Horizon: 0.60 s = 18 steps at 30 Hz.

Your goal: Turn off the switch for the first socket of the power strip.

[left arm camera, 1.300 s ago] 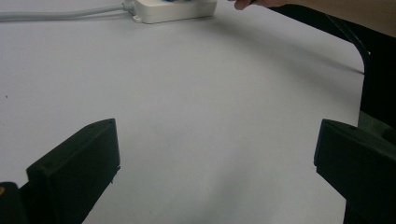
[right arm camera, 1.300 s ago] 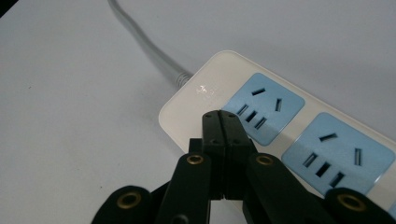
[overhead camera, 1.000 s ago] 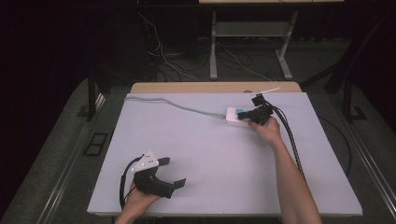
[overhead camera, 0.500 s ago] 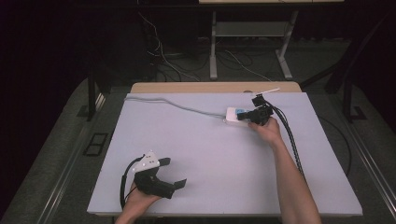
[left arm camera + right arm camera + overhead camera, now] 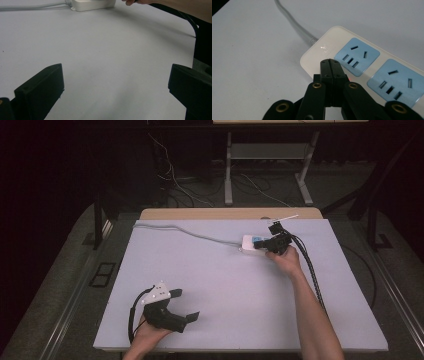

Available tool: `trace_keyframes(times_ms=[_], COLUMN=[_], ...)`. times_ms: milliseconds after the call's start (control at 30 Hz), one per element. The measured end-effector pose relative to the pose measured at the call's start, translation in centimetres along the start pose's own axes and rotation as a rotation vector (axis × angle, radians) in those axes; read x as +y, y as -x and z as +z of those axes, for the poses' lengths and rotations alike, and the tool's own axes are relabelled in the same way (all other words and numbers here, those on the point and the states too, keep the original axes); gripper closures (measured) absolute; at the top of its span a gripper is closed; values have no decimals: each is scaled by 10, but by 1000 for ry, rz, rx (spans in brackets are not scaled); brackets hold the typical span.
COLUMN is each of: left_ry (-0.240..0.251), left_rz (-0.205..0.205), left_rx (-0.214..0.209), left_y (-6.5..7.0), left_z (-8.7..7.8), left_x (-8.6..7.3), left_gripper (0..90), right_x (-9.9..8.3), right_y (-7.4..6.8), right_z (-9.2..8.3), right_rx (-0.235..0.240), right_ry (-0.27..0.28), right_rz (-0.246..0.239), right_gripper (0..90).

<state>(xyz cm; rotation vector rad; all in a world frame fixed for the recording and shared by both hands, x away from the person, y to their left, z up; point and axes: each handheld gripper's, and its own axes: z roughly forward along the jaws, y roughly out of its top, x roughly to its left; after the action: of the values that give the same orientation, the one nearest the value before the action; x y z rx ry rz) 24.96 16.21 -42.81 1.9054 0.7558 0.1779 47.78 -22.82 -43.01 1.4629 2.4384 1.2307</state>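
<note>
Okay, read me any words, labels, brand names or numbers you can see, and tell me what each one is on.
None can be read.
White plastic power strip with pale blue socket panels: socket slots, no print; a faint glossy mark near its cable end is too blurred to read.
Black closed right gripper: brass screws, no lettering.
Black open left gripper: no lettering.

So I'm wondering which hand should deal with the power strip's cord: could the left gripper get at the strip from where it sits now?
Probably yes. The left gripper rests open at the table's near edge, with bare table between it and the power strip. The right gripper sits shut over the strip's end.
</note>
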Motion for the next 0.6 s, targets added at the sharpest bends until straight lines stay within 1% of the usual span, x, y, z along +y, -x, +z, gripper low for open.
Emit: trace_keyframes(times_ms=[133, 233, 267, 300, 333, 533, 600], left_ry=[-2, 0, 1, 2, 2, 1, 1], left_rz=[0, -2, -3, -4, -5, -7, -7], left_rx=[-1, -1, -1, -1, -2, 0, 0], left_y=[0, -1, -1, -1, -1, -2, -2], left_z=[1, 0, 0, 0, 0, 0, 0], left_x=[0, 0, 0, 0, 0, 0, 0], left_gripper=[0, 0, 0, 0, 0, 0, 0], right_x=[1, 2, 3, 4, 4, 4, 6], right_y=[0, -2, -2, -3, -4, -6, -8], right_z=[0, -1, -3, -5, -5, -11, -16], right_rx=[-4, -19, -12, -39, -42, -30, -25], right_ry=[-5, -7, 14, 12, 7, 16, 24], right_rz=[-10, -21, -19, -35, -45, -61, -70], right_gripper=[900, 900, 900, 900, 900, 900, 900])
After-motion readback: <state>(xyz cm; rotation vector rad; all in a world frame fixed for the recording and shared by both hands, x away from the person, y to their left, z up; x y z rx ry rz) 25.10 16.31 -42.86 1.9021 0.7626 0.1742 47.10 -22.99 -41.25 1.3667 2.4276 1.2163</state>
